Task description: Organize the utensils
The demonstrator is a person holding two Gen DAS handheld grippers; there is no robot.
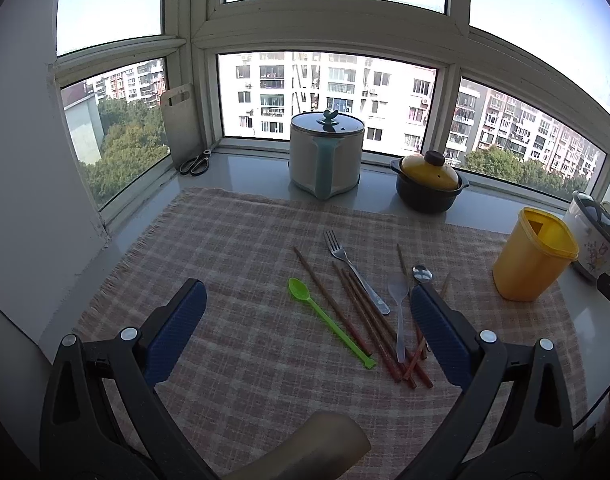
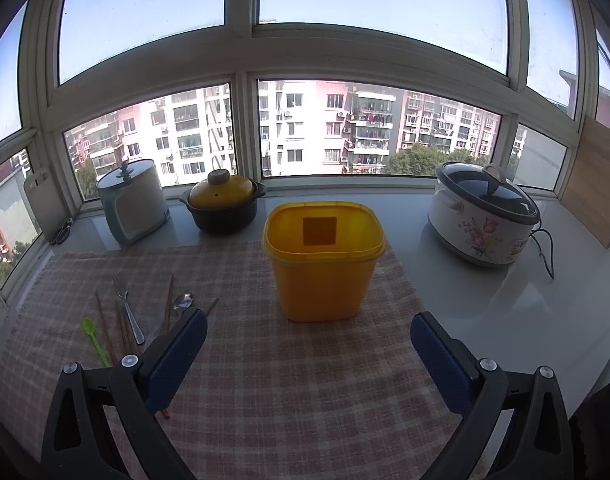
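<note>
Utensils lie loose on a checked cloth (image 1: pixel 233 248): a green plastic spoon (image 1: pixel 329 322), a metal fork (image 1: pixel 355 270), several brown chopsticks (image 1: pixel 369 320), a clear plastic spoon (image 1: pixel 399 312) and a small metal spoon (image 1: pixel 421 274). An empty yellow container (image 2: pixel 324 266) stands upright on the cloth, right of the utensils; it also shows in the left wrist view (image 1: pixel 535 254). My left gripper (image 1: pixel 307 304) is open and empty above the utensils. My right gripper (image 2: pixel 309 330) is open and empty in front of the container. The utensils show at the left of the right wrist view, with the fork (image 2: pixel 128 308) among them.
Along the window sill stand a white pot with a teal handle (image 1: pixel 327 156), a black pot with a yellow lid (image 1: pixel 429 182), a floral slow cooker (image 2: pixel 485 222) with a cord, a cutting board (image 1: pixel 181 128) and scissors (image 1: pixel 195 164). A wooden board (image 2: pixel 593 184) leans at the right.
</note>
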